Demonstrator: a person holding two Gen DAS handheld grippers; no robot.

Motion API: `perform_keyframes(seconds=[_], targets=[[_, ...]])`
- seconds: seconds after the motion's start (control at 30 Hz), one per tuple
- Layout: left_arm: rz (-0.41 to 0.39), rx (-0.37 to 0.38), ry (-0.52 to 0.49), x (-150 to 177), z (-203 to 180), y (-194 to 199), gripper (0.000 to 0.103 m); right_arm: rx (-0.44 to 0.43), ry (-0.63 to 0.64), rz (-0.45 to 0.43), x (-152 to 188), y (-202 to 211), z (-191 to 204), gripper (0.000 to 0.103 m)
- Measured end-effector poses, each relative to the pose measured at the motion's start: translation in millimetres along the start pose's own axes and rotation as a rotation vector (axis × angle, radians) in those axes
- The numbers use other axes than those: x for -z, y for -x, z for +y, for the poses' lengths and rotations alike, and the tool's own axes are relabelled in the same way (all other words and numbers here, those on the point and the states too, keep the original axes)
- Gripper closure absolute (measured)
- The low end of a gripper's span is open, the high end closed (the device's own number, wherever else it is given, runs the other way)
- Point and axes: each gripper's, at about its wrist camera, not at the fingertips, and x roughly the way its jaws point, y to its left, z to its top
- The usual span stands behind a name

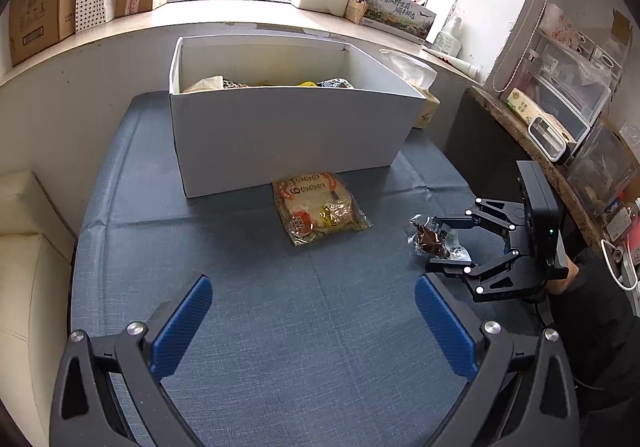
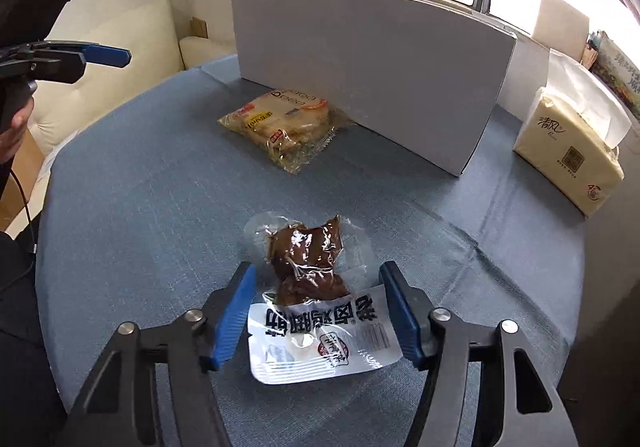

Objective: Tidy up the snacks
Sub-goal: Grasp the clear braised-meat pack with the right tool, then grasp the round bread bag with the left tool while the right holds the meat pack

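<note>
Right gripper sits low over the vacuum-packed brown snack on the blue-covered table, fingers apart on either side of the pack. Pads look near its edges, not yet pressing, though contact is hard to tell. Step in hand, as I read it: picking this pack up for the white box. Box stands at the far side of the table with several snacks already inside. A yellow bread packet lies flat on the table, touching the foot of the box's front wall, still to be stowed. Left gripper is wide apart, holding nothing, hovering over bare cloth. Tissue pack sits beside the box. Next move calls for closing on the pack, lifting clear of the box wall, releasing inside. Slippery film may slide.
</note>
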Motion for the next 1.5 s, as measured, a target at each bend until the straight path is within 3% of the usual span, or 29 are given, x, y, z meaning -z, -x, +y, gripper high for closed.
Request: perform_keyframes(seconds=[0.17,0.47,0.67,0.77,0.9,0.93,1.03,1.27,1.5], targets=[[0.023,-0.008,-0.016,-1.3,-4.7,-10.8,0.0,-0.021,-0.082,-0.024,1.0,8.8,2.7,0.043],[0.092,-0.05,-0.004,-27.2,-8.5,-49.1,0.0,0.026,-0.196,-0.09,-1.9,43.4,-1.9,0.043],[0.119,-0.158,-0.015,-54.3,-34.8,-100.3,0.0,0.057,-0.285,-0.131,2.6,75.4,-6.3,0.043],[0.158,-0.265,0.004,-60.5,-41.7,-132.5,0.0,0.064,-0.303,-0.146,4.9,85.8,-4.1,0.043],[0.185,-0.279,0.008,-59.5,-41.6,-163.8,0.0,0.056,-0.321,-0.166,8.0,93.5,-3.4,0.043],[0.185,-0.304,-0.006,-58.0,-41.3,-166.7,0.006,0.053,-0.326,-0.169,9.5,94.7,-3.0,0.043],[0.155,-0.263,-0.004,-54.9,-38.4,-156.4,0.022,0.042,-0.336,-0.179,12.1,95.2,-4.0,0.043],[0.126,-0.151,0.033,-41.3,-24.8,-108.5,0.024,0.003,-0.381,-0.202,15.2,91.4,-4.3,0.043],[-0.019,-0.093,0.07,-34.8,-24.0,-0.5,0.024,-0.038,-0.415,-0.246,6.1,95.5,1.9,0.043]])
